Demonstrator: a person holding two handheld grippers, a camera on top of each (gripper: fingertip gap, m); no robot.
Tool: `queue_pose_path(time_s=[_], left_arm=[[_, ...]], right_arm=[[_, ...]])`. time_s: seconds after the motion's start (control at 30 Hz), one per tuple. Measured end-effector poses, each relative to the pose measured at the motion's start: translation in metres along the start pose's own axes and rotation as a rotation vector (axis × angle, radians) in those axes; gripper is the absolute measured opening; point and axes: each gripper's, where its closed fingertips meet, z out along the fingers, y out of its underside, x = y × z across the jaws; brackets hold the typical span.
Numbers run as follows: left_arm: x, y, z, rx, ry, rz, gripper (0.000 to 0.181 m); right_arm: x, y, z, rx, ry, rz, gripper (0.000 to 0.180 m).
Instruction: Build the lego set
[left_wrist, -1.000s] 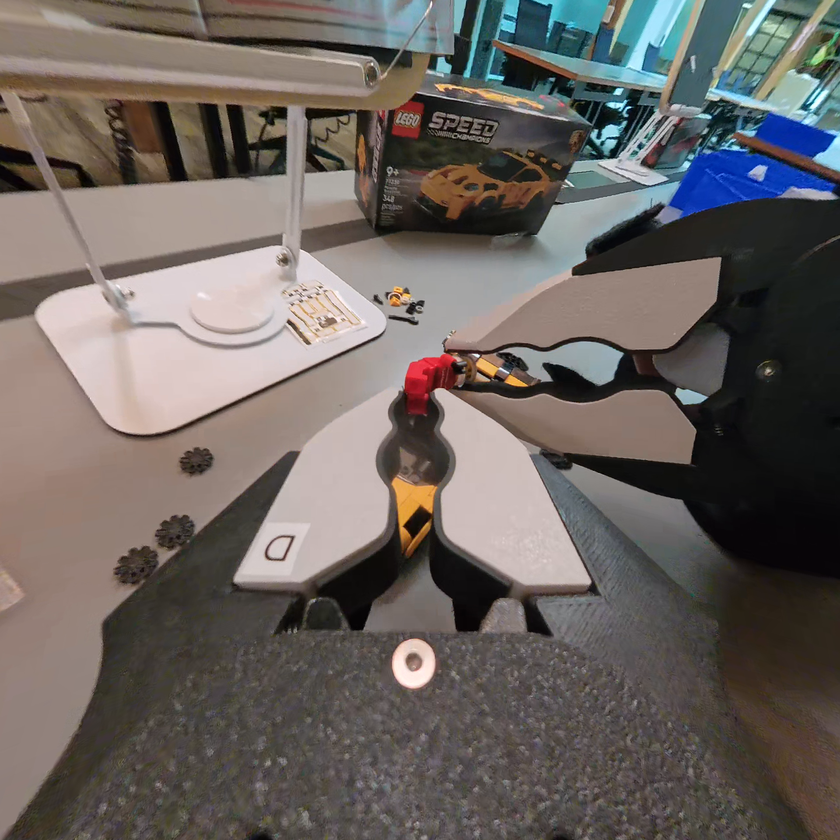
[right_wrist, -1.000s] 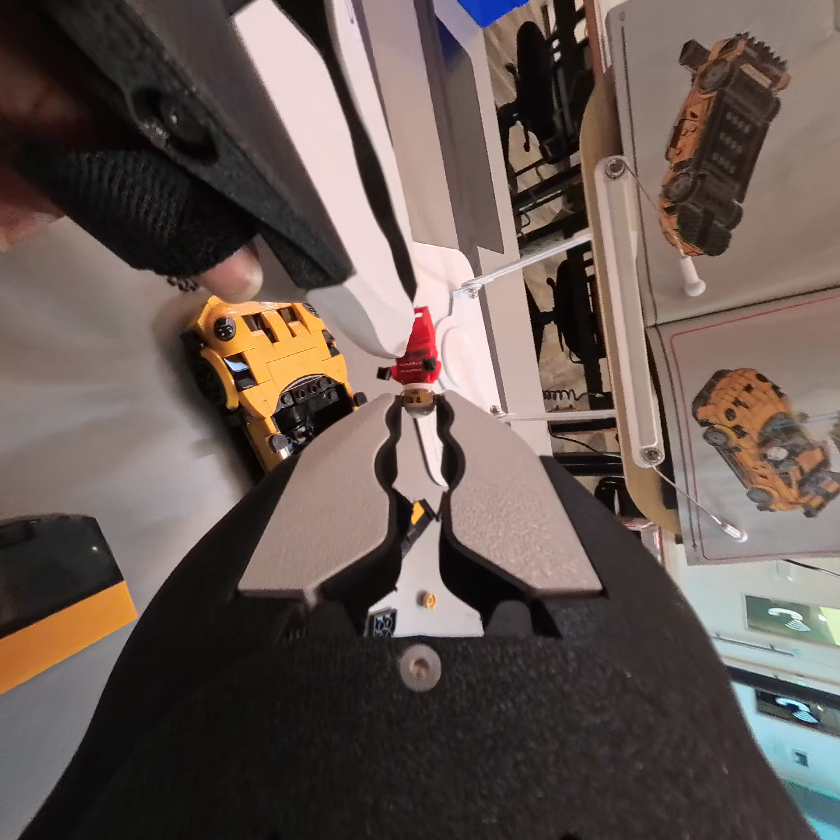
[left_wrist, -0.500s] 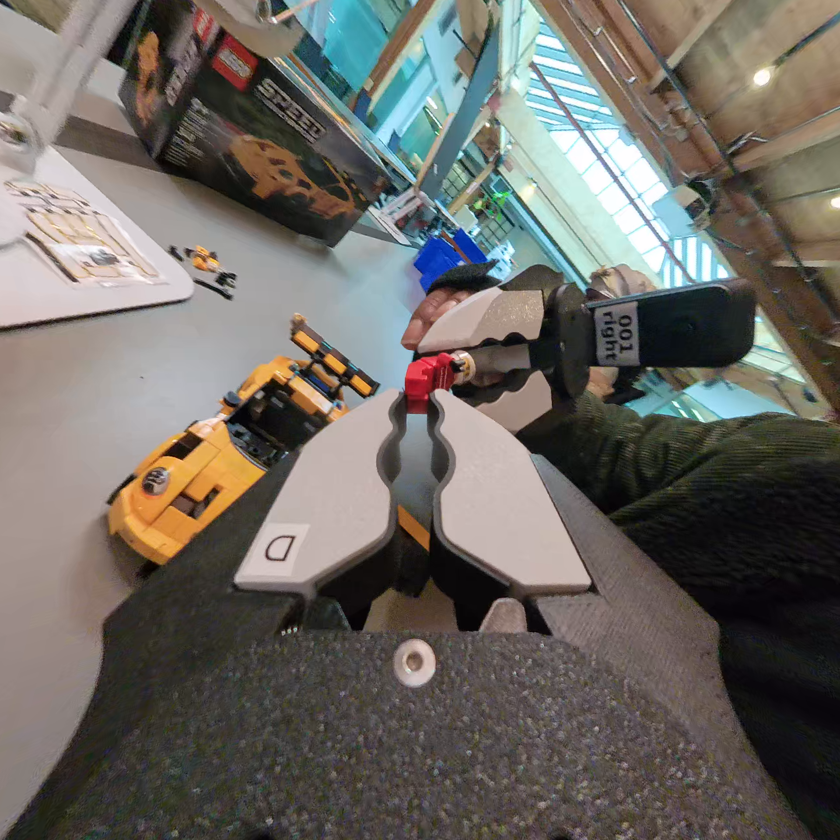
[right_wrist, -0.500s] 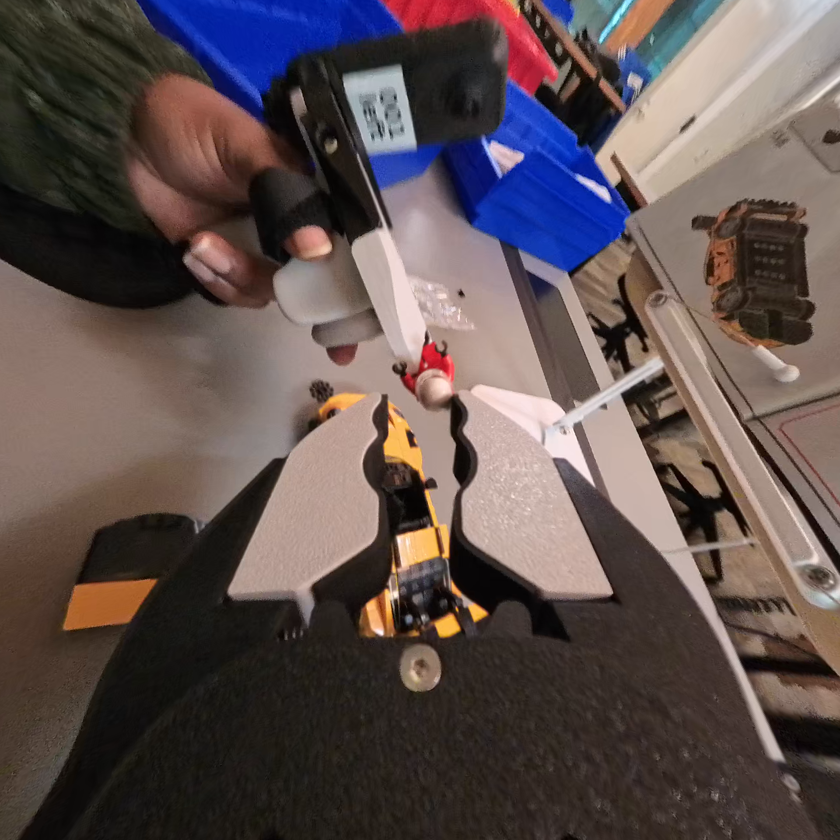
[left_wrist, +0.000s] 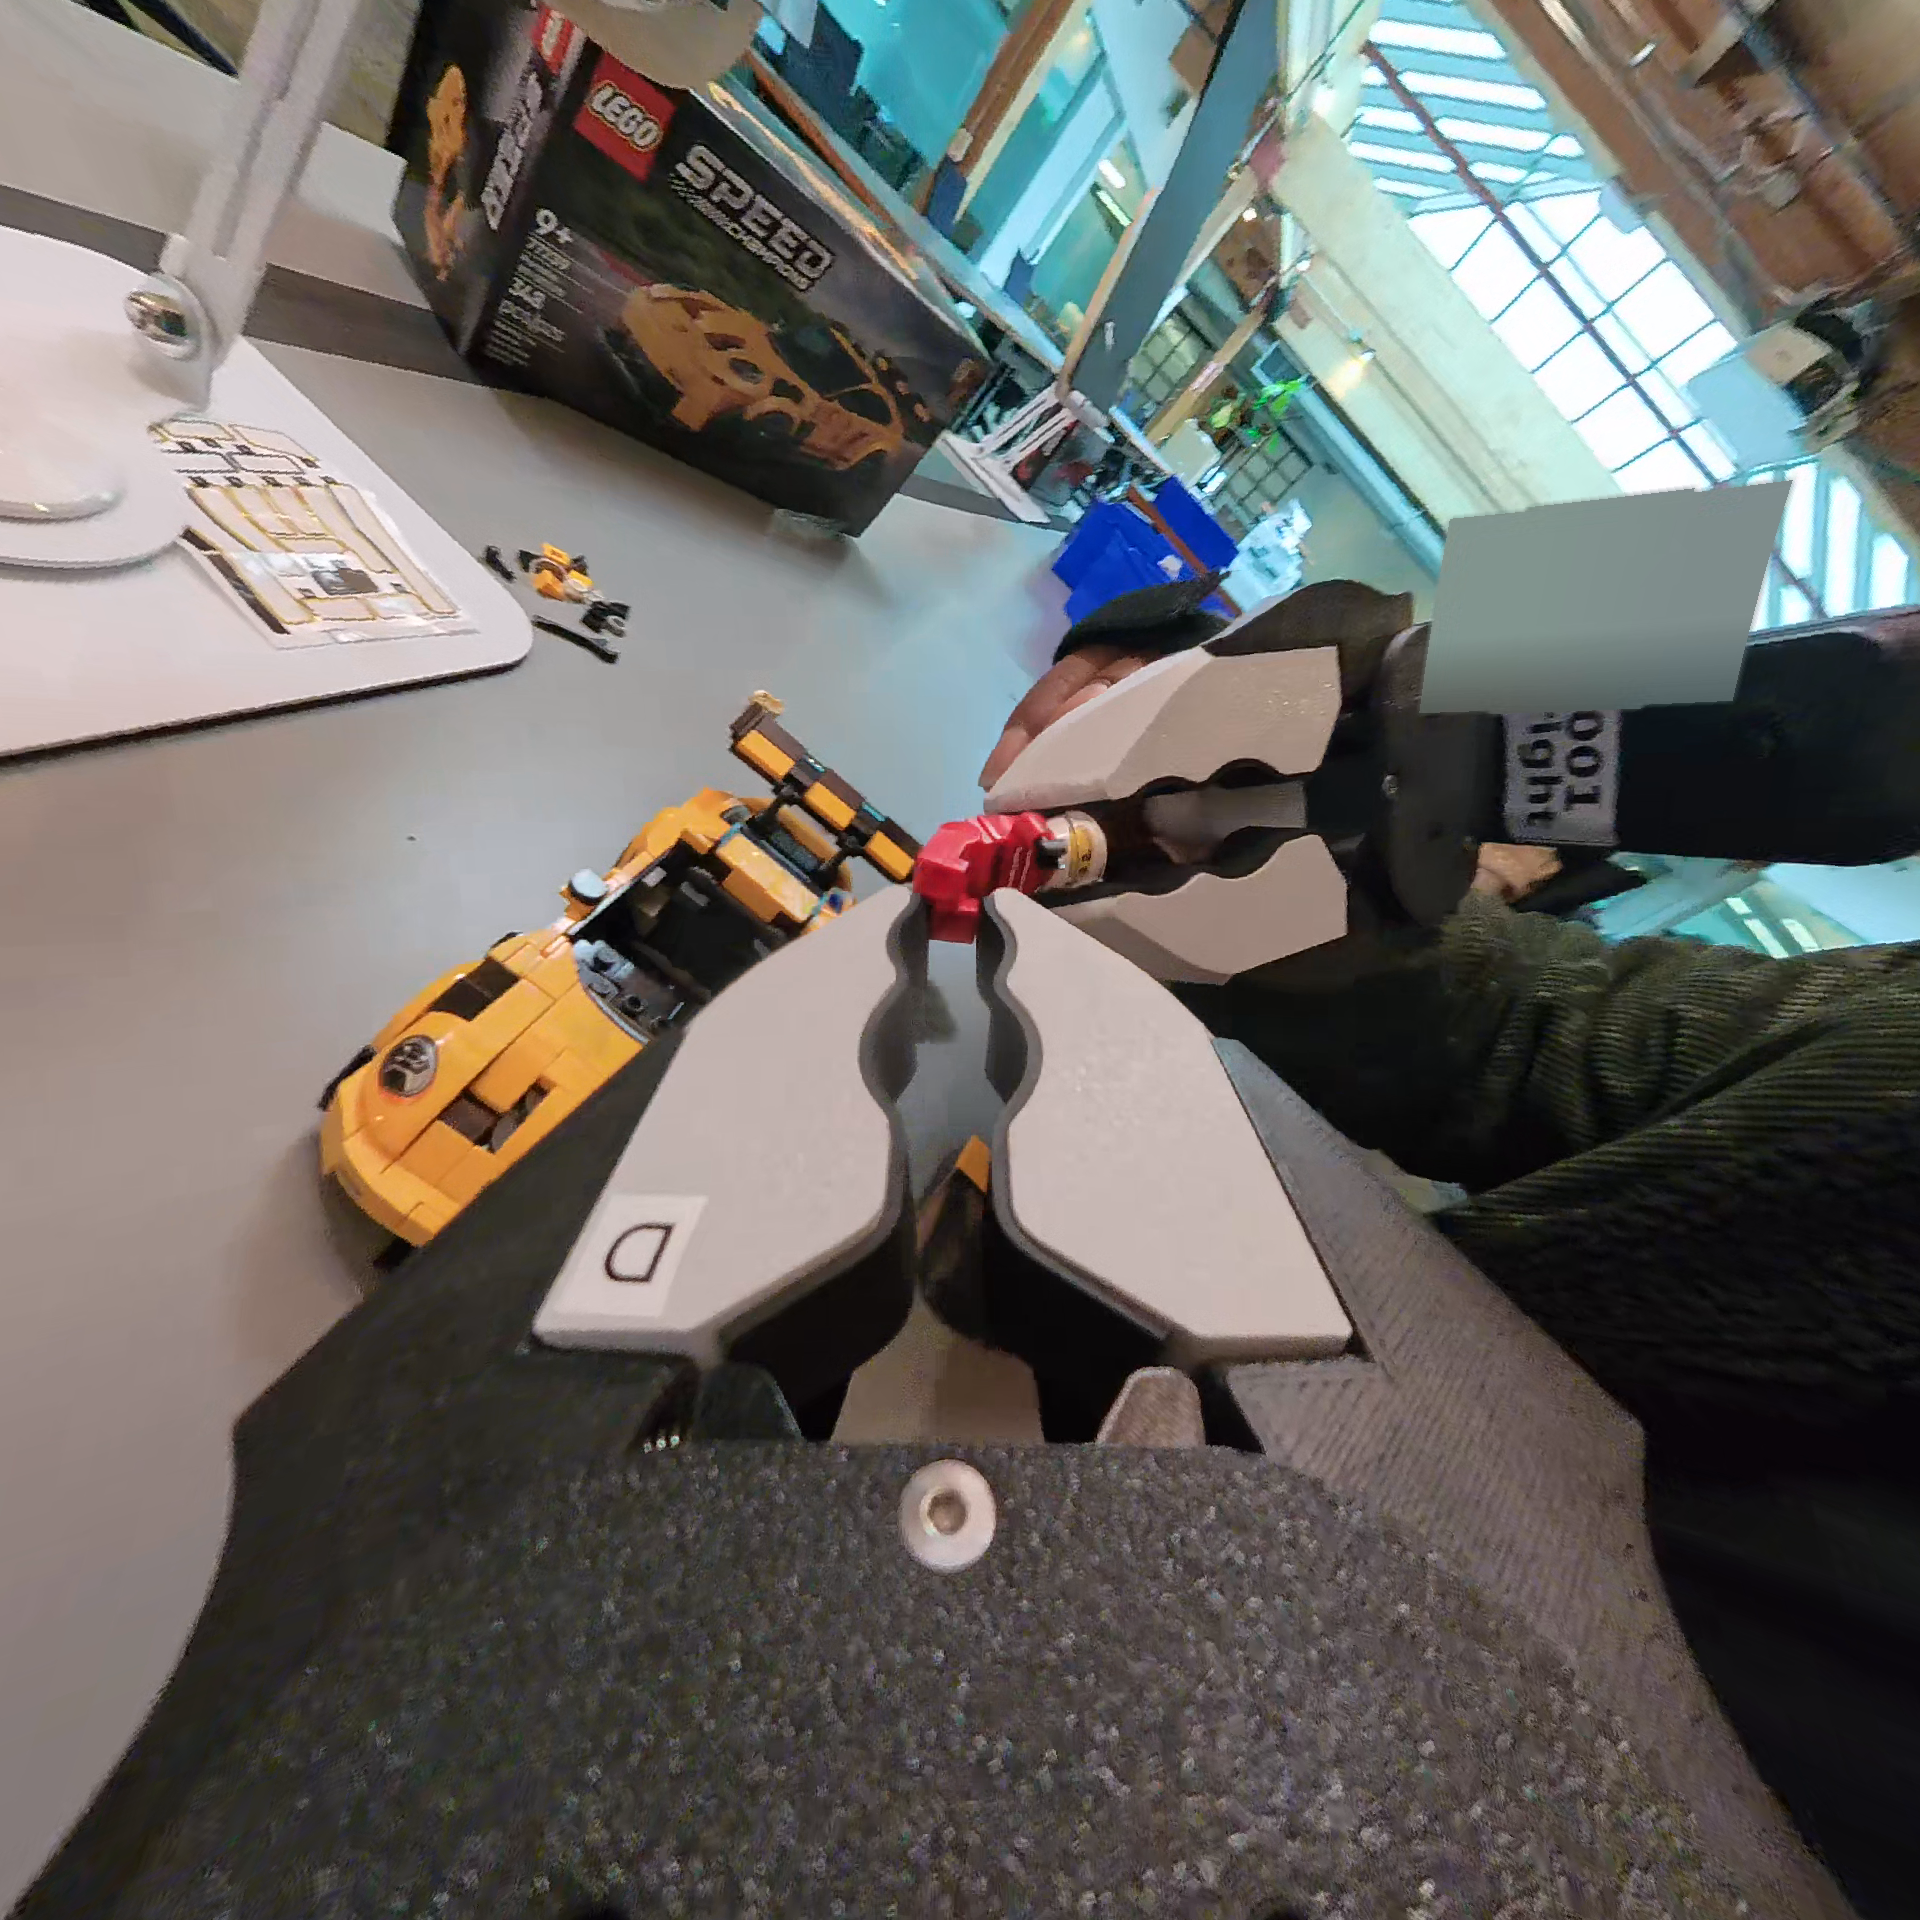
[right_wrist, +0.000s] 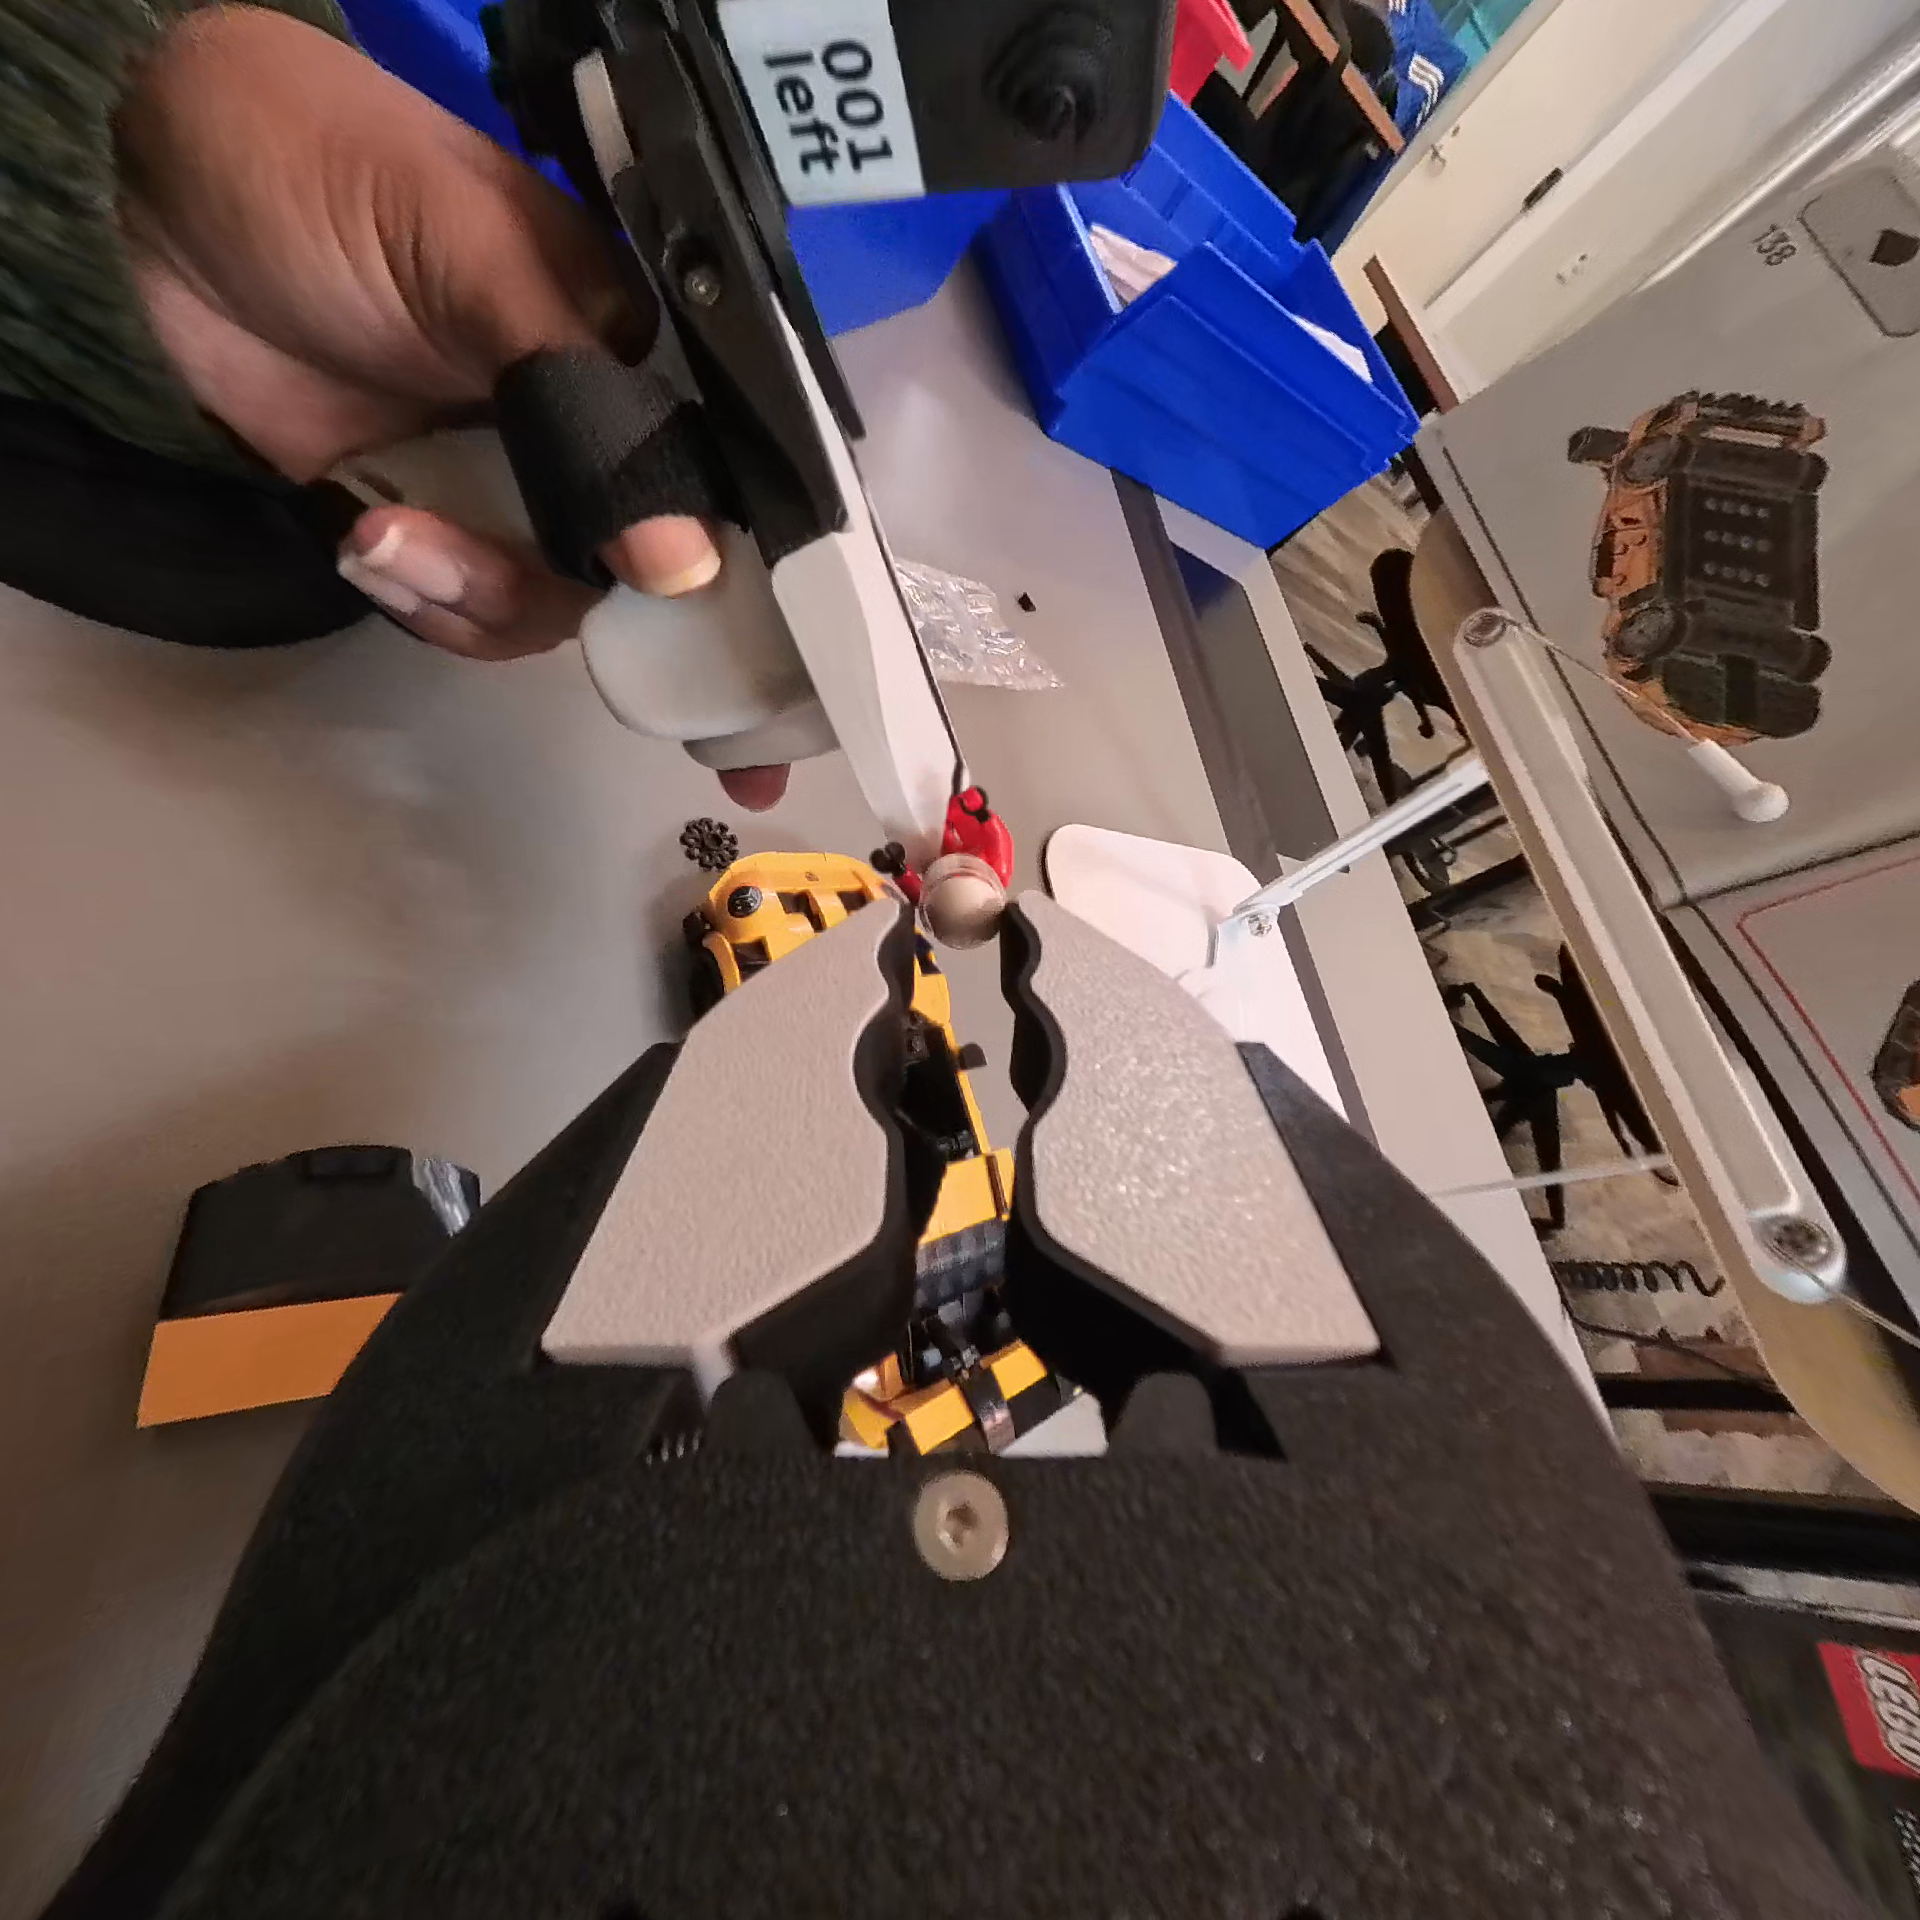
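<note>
Left gripper (left_wrist: 948, 906): fingertips clamped on the legs of a red minifigure (left_wrist: 982, 857), at frame centre of the left wrist view. The figure lies sideways, its head end pointing right.

Right gripper (right_wrist: 961, 914): in its own view the fingertips stand slightly apart, with the figure's pale, rounded head end (right_wrist: 962, 900) between them; whether they touch it cannot be told. In the left wrist view the same gripper (left_wrist: 1049, 847) enters from the right, its two grey fingers bracketing the head end of the figure.

In the right wrist view the left gripper (right_wrist: 914, 800) comes down from upper centre, held by a hand (right_wrist: 343, 312) with a black finger strap, and meets the red figure (right_wrist: 977, 826) just above the right fingertips.

Below and left of the fingers in the left wrist view, a yellow Lego sports car (left_wrist: 540, 1018) sits on the grey table (left_wrist: 208, 935), cockpit open, rear wing toward frame centre. The right wrist view shows the same car (right_wrist: 790, 914) behind and between the fingers.

Further out, left wrist view: loose small parts (left_wrist: 566, 587) centre-left; a sticker sheet (left_wrist: 301, 540) on a white stand base (left_wrist: 156, 644) at upper left; the set box (left_wrist: 675, 301) at top centre; a dark green sleeve (left_wrist: 1610, 1091) at right.

Right wrist view: a black wheel piece (right_wrist: 709, 844) beside the car's nose, a clear plastic bag (right_wrist: 977, 639) above centre, blue bins (right_wrist: 1195, 353) at top, an instruction booklet (right_wrist: 1714, 520) on its holder at right, and a black and orange block (right_wrist: 291, 1288) at lower left.
</note>
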Motion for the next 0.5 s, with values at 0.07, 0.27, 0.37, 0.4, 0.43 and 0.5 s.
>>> queue_pose_path(time_s=[0.07,0.27,0.37,0.4,0.43,0.5], left_arm=[[-0.0021,0.0011,0.0004,-0.006,-0.044,0.035,0.009],[-0.0037,0.0016,-0.0007,-0.006,-0.052,0.057,0.008],[-0.0008,0.0014,-0.0017,-0.004,-0.006,0.046,0.008],[0.0007,0.0018,-0.0021,-0.006,0.013,0.044,0.009],[0.0018,0.0013,-0.0029,-0.004,0.026,0.045,0.009],[0.0042,0.0003,-0.0042,0.002,0.049,0.050,0.010]], right_arm=[[-0.0003,0.0011,0.0012,-0.019,0.009,-0.012,0.015],[-0.0008,0.0017,0.0027,-0.010,-0.003,-0.001,0.015],[-0.0031,-0.0004,0.0015,0.016,-0.031,0.016,0.014],[-0.0036,-0.0012,0.0007,0.028,-0.038,0.022,0.014],[-0.0035,-0.0012,0.0003,0.035,-0.041,0.030,0.014],[-0.0045,-0.0027,-0.0013,0.060,-0.049,0.049,0.013]])
